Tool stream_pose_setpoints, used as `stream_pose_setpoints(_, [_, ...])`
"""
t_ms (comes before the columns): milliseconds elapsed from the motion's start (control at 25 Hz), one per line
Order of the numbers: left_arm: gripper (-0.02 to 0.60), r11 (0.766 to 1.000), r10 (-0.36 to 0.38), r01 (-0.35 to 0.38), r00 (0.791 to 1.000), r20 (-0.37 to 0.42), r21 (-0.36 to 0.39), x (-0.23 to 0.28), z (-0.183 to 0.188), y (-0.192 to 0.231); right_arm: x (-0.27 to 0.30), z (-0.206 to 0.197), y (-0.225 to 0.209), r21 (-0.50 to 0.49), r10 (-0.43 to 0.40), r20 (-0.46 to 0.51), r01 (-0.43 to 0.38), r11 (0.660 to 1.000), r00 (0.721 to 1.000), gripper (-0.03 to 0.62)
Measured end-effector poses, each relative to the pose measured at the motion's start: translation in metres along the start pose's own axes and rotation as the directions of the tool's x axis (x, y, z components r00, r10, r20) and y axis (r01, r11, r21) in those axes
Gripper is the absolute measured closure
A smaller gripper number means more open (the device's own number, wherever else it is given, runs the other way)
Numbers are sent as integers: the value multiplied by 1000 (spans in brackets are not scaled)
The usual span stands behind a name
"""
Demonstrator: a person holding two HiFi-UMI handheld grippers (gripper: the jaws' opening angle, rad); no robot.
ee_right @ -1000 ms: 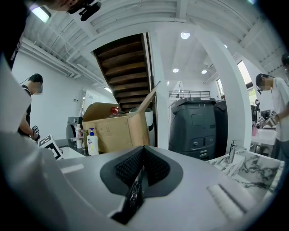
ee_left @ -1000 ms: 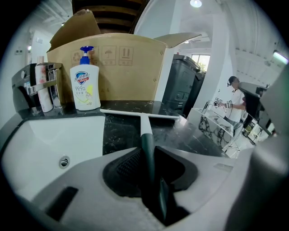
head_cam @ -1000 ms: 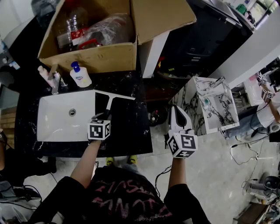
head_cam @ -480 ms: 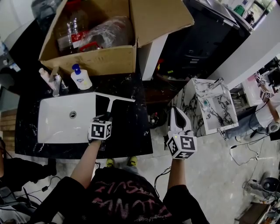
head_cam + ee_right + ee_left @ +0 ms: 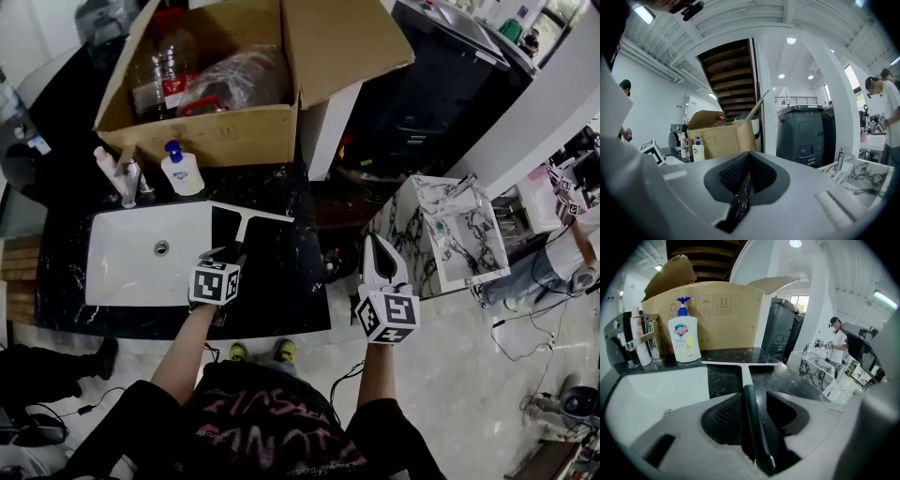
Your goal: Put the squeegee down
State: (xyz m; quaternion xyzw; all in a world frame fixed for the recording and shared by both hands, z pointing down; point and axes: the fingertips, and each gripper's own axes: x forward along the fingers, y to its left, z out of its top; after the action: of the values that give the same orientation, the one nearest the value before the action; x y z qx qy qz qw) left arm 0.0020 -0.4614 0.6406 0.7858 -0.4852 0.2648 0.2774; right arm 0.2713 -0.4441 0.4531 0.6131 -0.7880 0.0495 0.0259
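Observation:
The squeegee point(image 5: 249, 214) lies on the black marble counter point(image 5: 286, 281), its white blade point(image 5: 738, 363) across the far side, right of the sink. Its dark handle point(image 5: 752, 413) runs back toward me. My left gripper point(image 5: 226, 253) sits over the handle's near end. Its jaws have just been opening. They stand apart with the handle lying between them, a clear gap on the right side, and the pads no longer press on it. My right gripper point(image 5: 376, 242) hangs off the counter's right edge above the floor, shut and empty, its pads point(image 5: 740, 176) meeting.
A white sink basin point(image 5: 141, 253) with a chrome faucet point(image 5: 127, 178) lies left of the squeegee. A soap pump bottle point(image 5: 180, 169) and an open cardboard box point(image 5: 206, 131) stand behind. A marble-patterned sink unit point(image 5: 450, 234) stands on the floor at the right.
The left gripper's jaws have spread around the handle. The squeegee lies in the same spot on the counter, and neither hand has moved. The head view has drifted slightly.

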Motion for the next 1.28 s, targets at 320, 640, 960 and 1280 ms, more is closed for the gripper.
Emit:
stream_pose_setpoints(320, [430,1000,27,-27,993,111,-5,-43,19,9,-6,3,19,13,20,11,-20,1000,1000,583])
stream_pose_setpoints(640, [499,998,62,-57,972,226,-28,-81,44,21,-5,11,46,5,60,34,-60,998,998,583])
stream_pose_setpoints(960, [564,997,83,-80,942,325,-24,-116,69,29,-2,21,63,-6,91,50,-91,996,995,583])
stream_pose_setpoints(1280, [581,998,55,-60,912,407,-1,-148,91,23,-4,28,75,-21,107,57,-106,994,993,583])
